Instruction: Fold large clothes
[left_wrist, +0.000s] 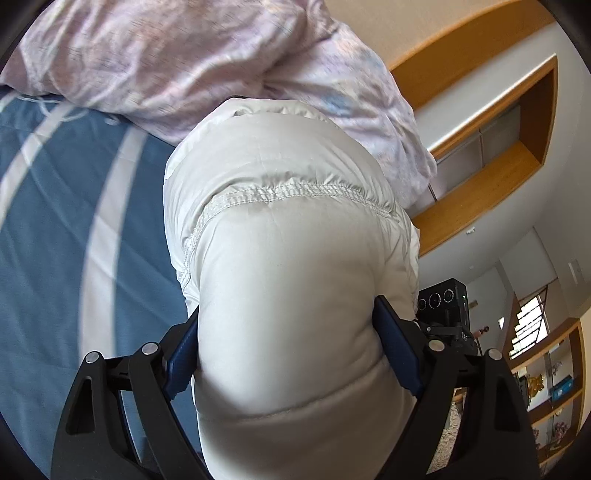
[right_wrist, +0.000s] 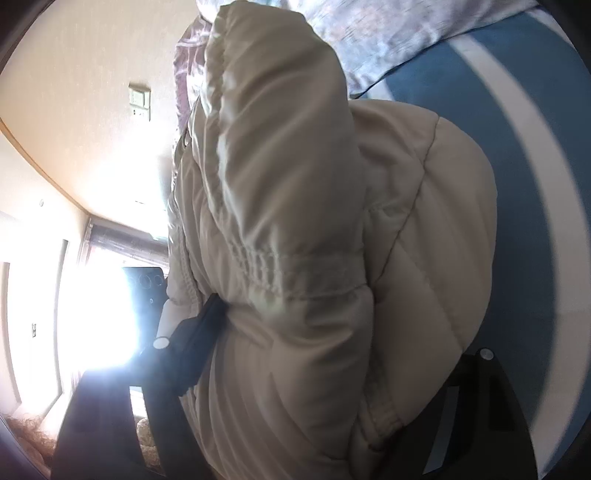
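Note:
A puffy white quilted down jacket (left_wrist: 288, 236) fills the middle of the left wrist view. My left gripper (left_wrist: 288, 332) is shut on a thick padded part of it, blue pads pressed into both sides. In the right wrist view the same jacket (right_wrist: 314, 240) bulges up in front of the camera, with an elastic stitched cuff across it. My right gripper (right_wrist: 332, 332) is shut on the jacket; its left finger (right_wrist: 207, 317) digs into the fabric and its right finger is hidden behind the padding. The jacket is lifted over a blue bed sheet (left_wrist: 48, 229).
The blue sheet with white curved stripes (right_wrist: 546, 184) covers the bed. A pink floral duvet (left_wrist: 166, 62) is bunched at the far side. A black camera on a tripod (left_wrist: 447, 306), wooden shelves (left_wrist: 554, 387) and a bright window (right_wrist: 96, 314) stand beyond.

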